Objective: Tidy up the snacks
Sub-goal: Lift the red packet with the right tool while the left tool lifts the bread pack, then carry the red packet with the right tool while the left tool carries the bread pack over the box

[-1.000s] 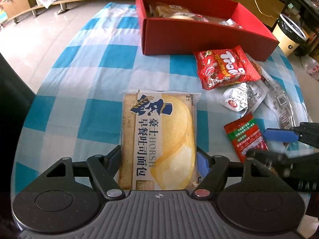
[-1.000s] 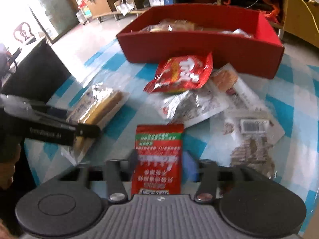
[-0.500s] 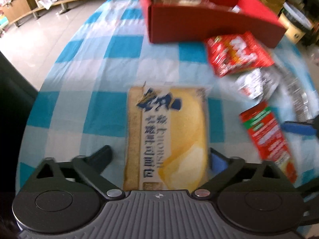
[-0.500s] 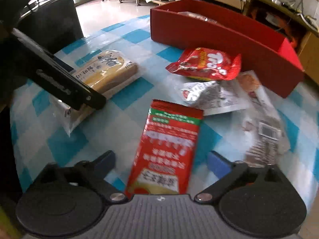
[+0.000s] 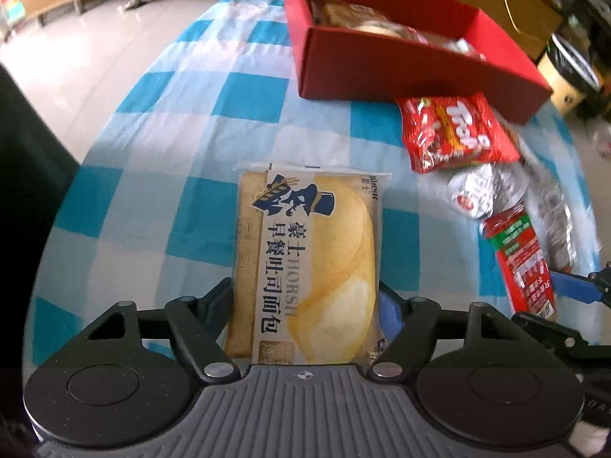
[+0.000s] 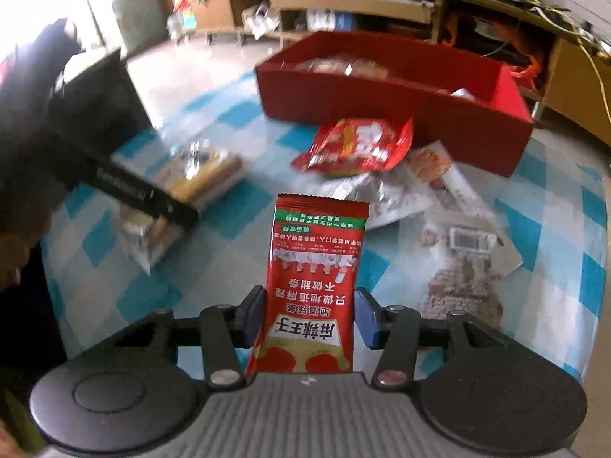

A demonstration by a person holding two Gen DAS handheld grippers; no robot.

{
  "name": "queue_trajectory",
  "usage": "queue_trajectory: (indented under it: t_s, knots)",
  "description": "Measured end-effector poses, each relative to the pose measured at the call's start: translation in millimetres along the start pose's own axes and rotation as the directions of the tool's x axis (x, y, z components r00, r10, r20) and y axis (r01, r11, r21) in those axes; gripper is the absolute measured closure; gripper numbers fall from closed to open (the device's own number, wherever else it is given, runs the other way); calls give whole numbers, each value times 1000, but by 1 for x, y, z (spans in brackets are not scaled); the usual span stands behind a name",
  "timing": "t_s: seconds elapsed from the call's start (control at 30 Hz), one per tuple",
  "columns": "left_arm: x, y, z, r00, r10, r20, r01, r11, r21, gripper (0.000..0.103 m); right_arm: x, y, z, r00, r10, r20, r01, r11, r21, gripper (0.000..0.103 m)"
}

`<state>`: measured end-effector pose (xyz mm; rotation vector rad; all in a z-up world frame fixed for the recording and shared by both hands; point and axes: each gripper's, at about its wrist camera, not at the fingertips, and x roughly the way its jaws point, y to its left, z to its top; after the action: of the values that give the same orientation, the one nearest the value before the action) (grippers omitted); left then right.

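A bread pack [image 5: 309, 252] with yellow and navy print lies on the blue-checked tablecloth [image 5: 214, 114]. My left gripper [image 5: 305, 297] straddles its near end, jaws closing, pads pressed against both long sides. A slim red snack packet [image 6: 317, 267] stands up between the blue pads of my right gripper [image 6: 311, 313], whose jaws are closing on it; it seems raised off the cloth. That packet [image 5: 523, 263] also shows at the right of the left wrist view. The red box [image 5: 382, 61] at the far side holds several wrapped snacks. From the right wrist view the left gripper [image 6: 145, 194] reaches over the bread pack [image 6: 198, 175].
A red gummy bag [image 5: 454, 129] lies just in front of the box, with silver and clear packets [image 6: 385, 198] behind it. A flat pack with a barcode [image 6: 469, 244] lies to the right. A dark chair [image 6: 95, 87] stands off the table's left edge; shelves [image 6: 343, 4] line the back.
Both grippers stood wide open half a second ago and have closed back onto their packs. The red packet has risen and now stands upright between the right fingers.
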<state>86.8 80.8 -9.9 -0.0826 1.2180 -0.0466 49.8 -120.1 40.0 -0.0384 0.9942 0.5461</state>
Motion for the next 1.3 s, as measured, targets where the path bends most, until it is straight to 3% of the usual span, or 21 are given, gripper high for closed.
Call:
queue_trajectory:
  t_s: [0.37, 0.87, 1.3]
  knots:
    - [-32, 3, 7, 991, -86, 107, 96, 990, -102, 25, -19, -17, 16, 994, 38, 105, -48, 994, 96, 54]
    - [-56, -7, 19, 946, -243, 214, 277, 950, -142, 25, -38, -44, 32, 979, 46, 200, -84, 979, 187, 54]
    - [-69, -32, 60, 911, -277, 306, 320, 942, -102, 25, -47, -69, 67, 954, 29, 298, -98, 971, 220, 54]
